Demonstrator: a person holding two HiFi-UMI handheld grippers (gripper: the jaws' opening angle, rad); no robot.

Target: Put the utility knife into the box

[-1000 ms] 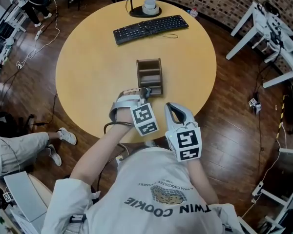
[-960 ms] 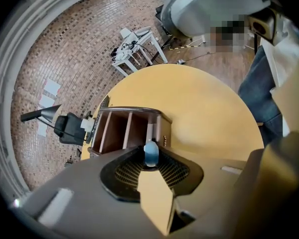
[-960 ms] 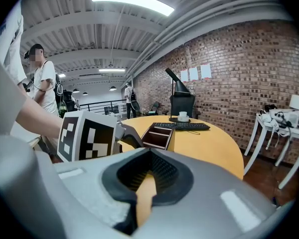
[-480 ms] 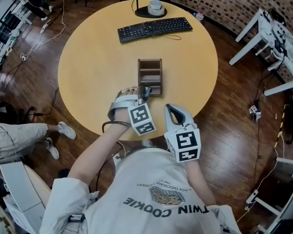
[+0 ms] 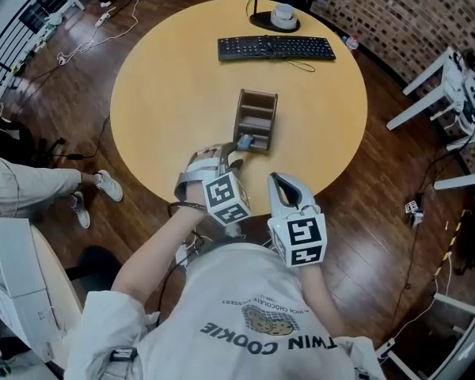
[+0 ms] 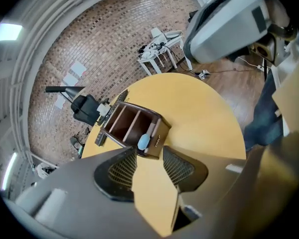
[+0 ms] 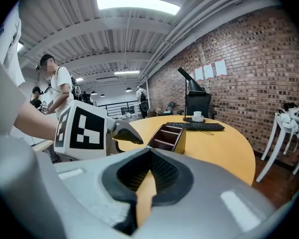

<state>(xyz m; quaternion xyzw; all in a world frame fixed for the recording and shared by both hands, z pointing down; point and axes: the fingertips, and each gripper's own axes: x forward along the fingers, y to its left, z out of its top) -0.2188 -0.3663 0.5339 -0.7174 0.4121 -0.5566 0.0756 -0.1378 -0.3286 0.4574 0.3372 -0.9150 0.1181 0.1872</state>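
The brown wooden box (image 5: pixel 256 120) with three compartments stands in the middle of the round table (image 5: pixel 166 93). The utility knife (image 5: pixel 245 142) leans in the compartment nearest me, its light-blue end sticking up over the rim. In the left gripper view the knife (image 6: pixel 144 142) and box (image 6: pixel 129 124) lie just beyond my open left gripper (image 6: pixel 148 159), with only bare table between the pads. In the head view the left gripper (image 5: pixel 231 157) sits just short of the box. The right gripper (image 5: pixel 280 180) hovers at the table's near edge, shut and empty; its own view shows the box (image 7: pixel 168 136) ahead.
A black keyboard (image 5: pixel 275 48) and a lamp base with a white cup (image 5: pixel 283 16) sit at the table's far side. White tables (image 5: pixel 459 93) stand on the right. A seated person's legs (image 5: pixel 32 184) are at the left. People (image 7: pixel 52 83) stand in the background.
The left gripper's jaws have opened and let go of the knife, which now rests in the box's near compartment. The left gripper has drawn back a little. The right gripper stays put.
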